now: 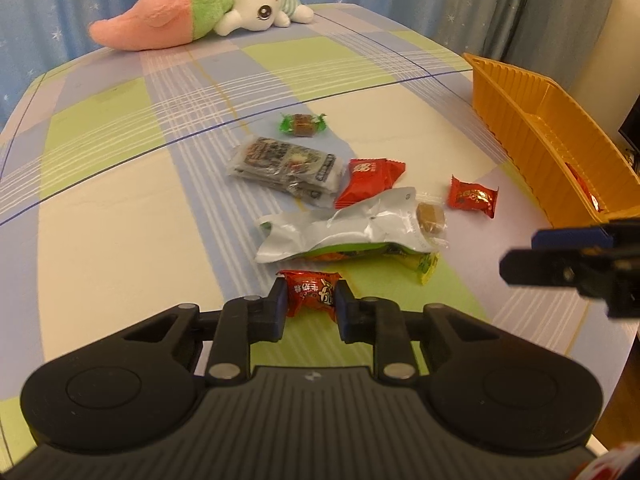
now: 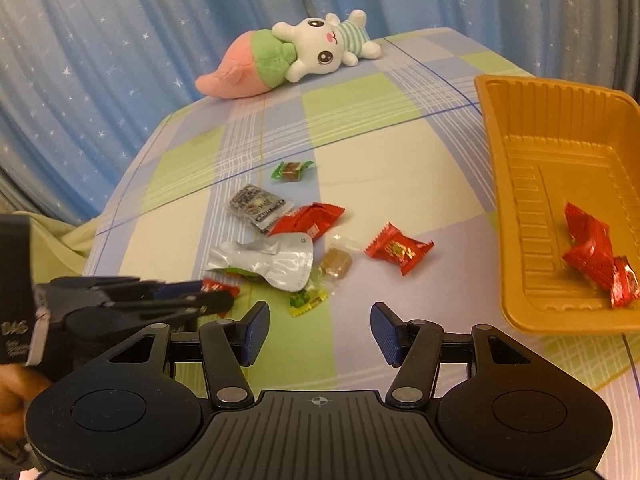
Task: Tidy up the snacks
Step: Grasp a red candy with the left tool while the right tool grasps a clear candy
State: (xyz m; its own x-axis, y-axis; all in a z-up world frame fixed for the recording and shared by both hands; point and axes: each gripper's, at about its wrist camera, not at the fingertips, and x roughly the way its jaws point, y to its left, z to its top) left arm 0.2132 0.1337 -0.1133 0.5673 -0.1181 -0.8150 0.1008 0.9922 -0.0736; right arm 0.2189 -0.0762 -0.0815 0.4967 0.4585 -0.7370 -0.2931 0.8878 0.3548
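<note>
Your left gripper (image 1: 311, 300) pinched the red candy (image 1: 310, 294) beside the white pouch (image 1: 340, 228); you needed a straight lift toward the orange tray (image 2: 560, 200), with the right gripper (image 2: 319, 334) spread and empty.

Checked bed (image 2: 360, 148): snacks (image 2: 280, 256), tray (image 2: 496, 168), plush (image 2: 288, 56)

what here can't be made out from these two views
- Green packet: left wrist view, its printed face is under the silver pouch.
- Orange tray: left wrist view, its near wall hides most of the inside; the picture's edge cuts it.
- Red snack held in the left gripper: right wrist view, that gripper covers nearly all of it.
- Grey packet: its print is too small to read.
</note>
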